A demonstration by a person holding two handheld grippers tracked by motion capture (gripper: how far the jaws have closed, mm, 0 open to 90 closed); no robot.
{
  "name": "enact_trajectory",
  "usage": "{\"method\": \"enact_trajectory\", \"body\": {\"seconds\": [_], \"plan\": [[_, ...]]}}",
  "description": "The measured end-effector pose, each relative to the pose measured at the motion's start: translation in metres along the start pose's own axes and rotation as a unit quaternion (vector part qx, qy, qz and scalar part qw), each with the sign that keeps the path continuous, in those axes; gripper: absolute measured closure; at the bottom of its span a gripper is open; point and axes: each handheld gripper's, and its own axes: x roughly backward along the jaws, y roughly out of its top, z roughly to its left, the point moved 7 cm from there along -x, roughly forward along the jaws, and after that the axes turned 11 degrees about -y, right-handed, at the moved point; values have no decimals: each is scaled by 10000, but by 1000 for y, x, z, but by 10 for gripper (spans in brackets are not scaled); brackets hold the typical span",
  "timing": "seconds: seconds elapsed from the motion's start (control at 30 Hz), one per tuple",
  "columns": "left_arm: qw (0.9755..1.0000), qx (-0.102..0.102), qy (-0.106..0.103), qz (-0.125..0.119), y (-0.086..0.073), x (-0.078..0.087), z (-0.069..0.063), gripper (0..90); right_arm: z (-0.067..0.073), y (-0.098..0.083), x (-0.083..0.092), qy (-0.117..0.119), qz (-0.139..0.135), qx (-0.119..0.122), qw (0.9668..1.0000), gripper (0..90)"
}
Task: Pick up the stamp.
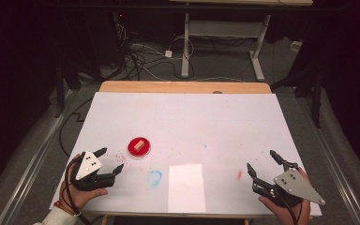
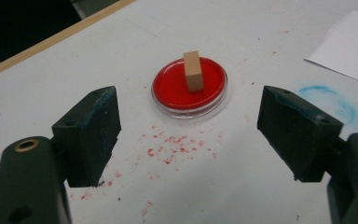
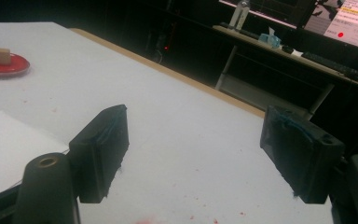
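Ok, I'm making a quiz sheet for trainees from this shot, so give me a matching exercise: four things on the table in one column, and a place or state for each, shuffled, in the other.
Things:
1. wooden block
2. red dish
3. white paper
4. left hand-held gripper

Places or states:
A. lies flat at the near edge, between the two hands
B. stands in the dish
C. jaws open, nothing between them
D. sits on the table just beyond the open jaws, red specks in front of it

Pairs: 1-B, 2-D, 3-A, 4-C
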Motion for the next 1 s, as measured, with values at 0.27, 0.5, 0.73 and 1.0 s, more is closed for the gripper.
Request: {"method": "enact_trajectory", "body": {"seconds": [0.27,0.5,0.73,1.0], "plan": [[9999,136,47,74,-3,3,6,205,4,-3,-4,72,144,69,9998,239],[9992,351,47,163,1,12,13,205,7,-6,-4,103,223,156,9996,241],[9980,391,-134,474,12,10,19,205,9,-7,-6,140,282,213,9993,244],[9939,474,-302,950,32,-2,25,227,10,-12,-9,136,398,277,9987,247]]}}
